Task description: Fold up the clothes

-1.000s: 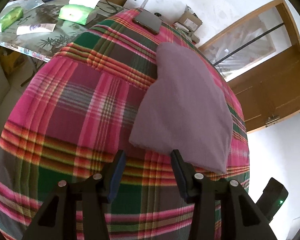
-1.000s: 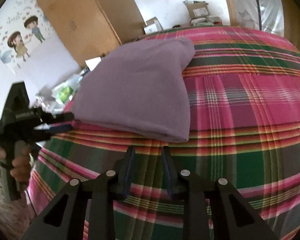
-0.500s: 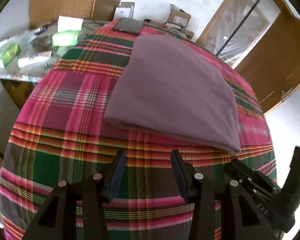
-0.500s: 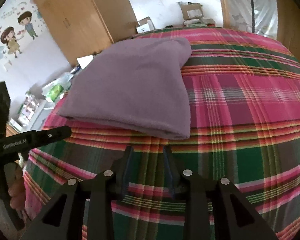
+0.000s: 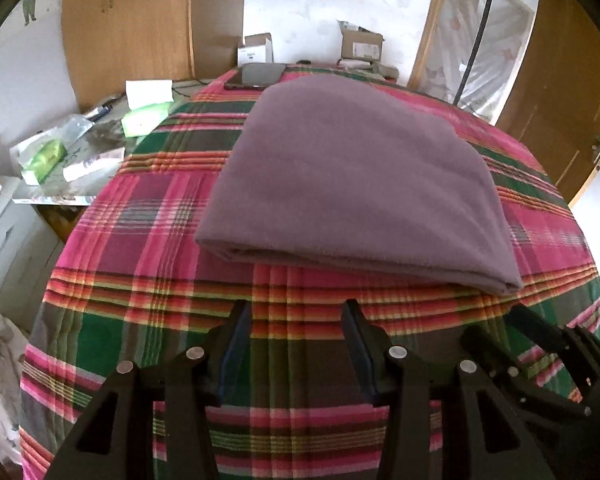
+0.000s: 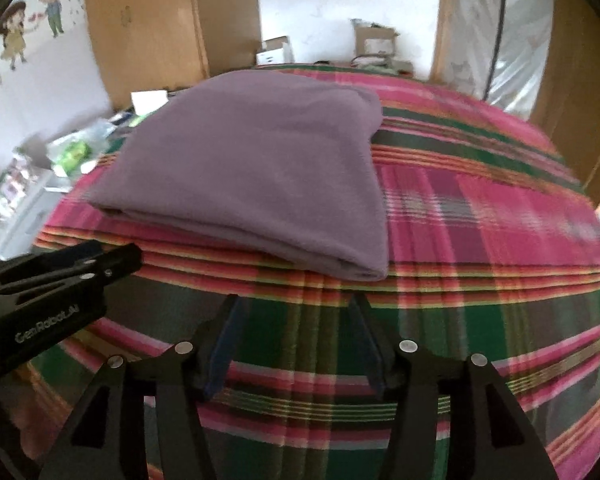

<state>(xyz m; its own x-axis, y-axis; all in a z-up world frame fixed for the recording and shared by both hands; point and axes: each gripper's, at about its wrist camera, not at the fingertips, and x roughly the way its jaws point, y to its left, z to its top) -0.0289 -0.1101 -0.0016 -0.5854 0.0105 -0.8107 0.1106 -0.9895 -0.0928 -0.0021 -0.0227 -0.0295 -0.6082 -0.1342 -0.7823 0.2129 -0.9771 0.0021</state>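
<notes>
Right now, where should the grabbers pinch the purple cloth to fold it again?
Probably at the two near corners of the purple cloth, one gripper each. It lies flat and already folded on the plaid bedspread, its layered edge facing both grippers, so coming in low from this near side lets the fingers slide under every layer.

Left hand-held gripper [image 5: 298, 314] agape; right hand-held gripper [image 6: 294, 308] opening, empty
</notes>
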